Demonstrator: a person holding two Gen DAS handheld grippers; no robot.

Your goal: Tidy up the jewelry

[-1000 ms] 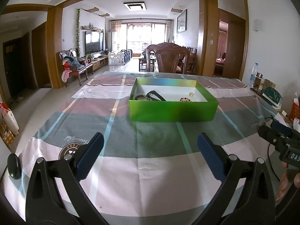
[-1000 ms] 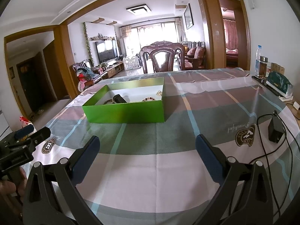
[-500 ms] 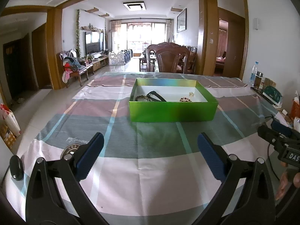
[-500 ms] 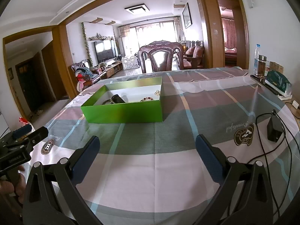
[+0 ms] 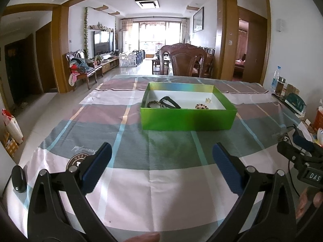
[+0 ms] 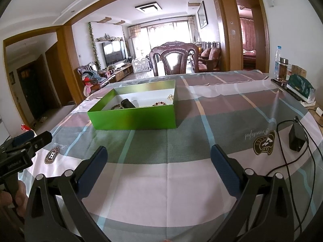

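A green box (image 5: 187,119) stands on the checked tablecloth, also in the right wrist view (image 6: 133,119). Inside it lie a dark bead bracelet (image 5: 154,103), a black band (image 5: 170,102), a reddish bead bracelet (image 5: 201,106) and a small pale piece (image 5: 208,100). My left gripper (image 5: 161,165) is open and empty, well short of the box. My right gripper (image 6: 158,165) is open and empty, near the table's front and right of the box.
A black adapter (image 6: 295,138) with a cable lies at the right. A small black oval object (image 5: 18,178) sits at the left front. Bottles (image 6: 281,68) and a green pack (image 6: 299,87) stand at the far right edge. A wooden chair (image 5: 184,62) is behind the table.
Both views shift only slightly; the grippers stay open and hover in about the same place.
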